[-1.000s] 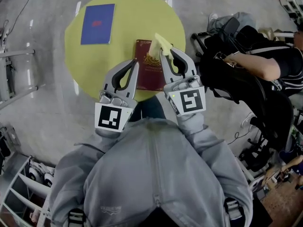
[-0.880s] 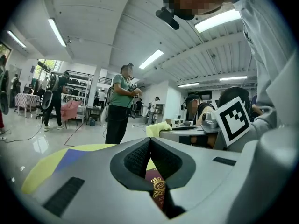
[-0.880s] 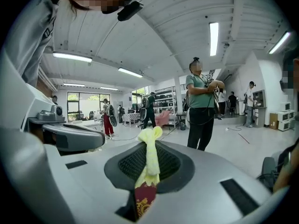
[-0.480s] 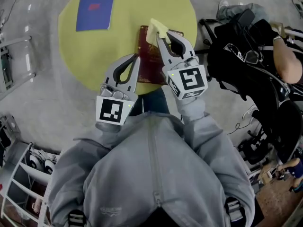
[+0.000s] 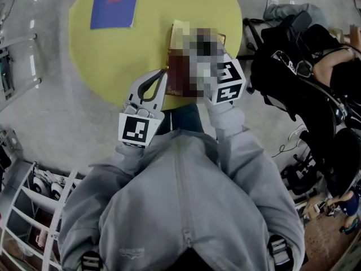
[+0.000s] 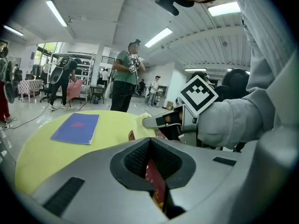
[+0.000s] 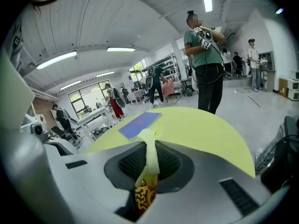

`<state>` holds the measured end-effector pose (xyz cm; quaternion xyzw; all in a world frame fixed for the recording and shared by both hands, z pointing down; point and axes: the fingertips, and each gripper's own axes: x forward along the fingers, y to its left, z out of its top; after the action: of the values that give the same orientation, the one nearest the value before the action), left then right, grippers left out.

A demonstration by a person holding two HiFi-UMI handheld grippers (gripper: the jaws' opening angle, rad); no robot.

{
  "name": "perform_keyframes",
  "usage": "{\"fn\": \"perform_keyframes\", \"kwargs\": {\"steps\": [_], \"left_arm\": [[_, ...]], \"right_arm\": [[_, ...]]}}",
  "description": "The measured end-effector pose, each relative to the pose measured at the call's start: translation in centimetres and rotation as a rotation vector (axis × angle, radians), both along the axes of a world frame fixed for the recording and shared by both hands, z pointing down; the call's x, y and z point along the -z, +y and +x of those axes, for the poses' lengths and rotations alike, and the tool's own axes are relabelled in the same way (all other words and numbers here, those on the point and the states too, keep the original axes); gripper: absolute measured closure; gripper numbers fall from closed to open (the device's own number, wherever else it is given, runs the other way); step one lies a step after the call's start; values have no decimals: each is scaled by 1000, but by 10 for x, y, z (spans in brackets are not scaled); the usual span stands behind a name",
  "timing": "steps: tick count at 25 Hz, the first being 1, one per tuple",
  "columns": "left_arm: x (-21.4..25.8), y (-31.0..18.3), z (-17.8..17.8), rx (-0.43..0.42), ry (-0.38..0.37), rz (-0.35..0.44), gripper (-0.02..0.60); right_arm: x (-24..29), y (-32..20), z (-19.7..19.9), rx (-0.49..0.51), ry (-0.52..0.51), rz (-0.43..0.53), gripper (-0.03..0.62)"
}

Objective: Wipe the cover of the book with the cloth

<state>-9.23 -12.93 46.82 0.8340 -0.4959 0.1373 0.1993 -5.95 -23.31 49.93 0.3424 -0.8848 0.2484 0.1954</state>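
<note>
Over the round yellow table, in the head view, my left claw has its tips at the left edge of the red book. That book lies at the near side of the table, just in front of me. My right claw reaches over the book's far end. Its jaws sit under a blurred patch, and only a corner of the yellow cloth pokes out beyond. A blue book lies well apart, at the far left of the table.

From the left gripper view, my left jaws are drawn together with the tips meeting. A strip of the red cover with gold print shows in the slit between the pads. Whether they pinch it I cannot tell. Beyond them the right claw lies across the book, with the cloth at its tip.

From the right gripper view, my right jaws are clamped on the yellow cloth, which runs as a narrow band between the pads — the red-and-gold cover shows right beneath it. Past the table stands a person in a green top.
</note>
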Motion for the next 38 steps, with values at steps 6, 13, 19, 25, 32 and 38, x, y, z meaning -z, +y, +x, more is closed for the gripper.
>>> {"fn": "perform_keyframes", "kwargs": {"steps": [6,13,19,25,32,38], "left_arm": [[-26,20,1,-32,-25,-75,563],[-50,36,3,-67,-49,-146,563],[-58,38,12,-84,-54,-171,563],[-68,43,20,-95,-63,-202,563],[-67,46,21,-93,-66,-199,563],[-68,47,22,-91,-75,-199,563]], "right_arm": [[-22,-1,-3,19,86,-61,538],[-35,-4,-7,49,210,-48,538],[-37,-5,-4,43,243,-34,537],[-37,-8,11,18,259,-26,538],[-34,-8,35,-22,298,-3,539],[-35,-5,59,-61,330,15,537]]}}
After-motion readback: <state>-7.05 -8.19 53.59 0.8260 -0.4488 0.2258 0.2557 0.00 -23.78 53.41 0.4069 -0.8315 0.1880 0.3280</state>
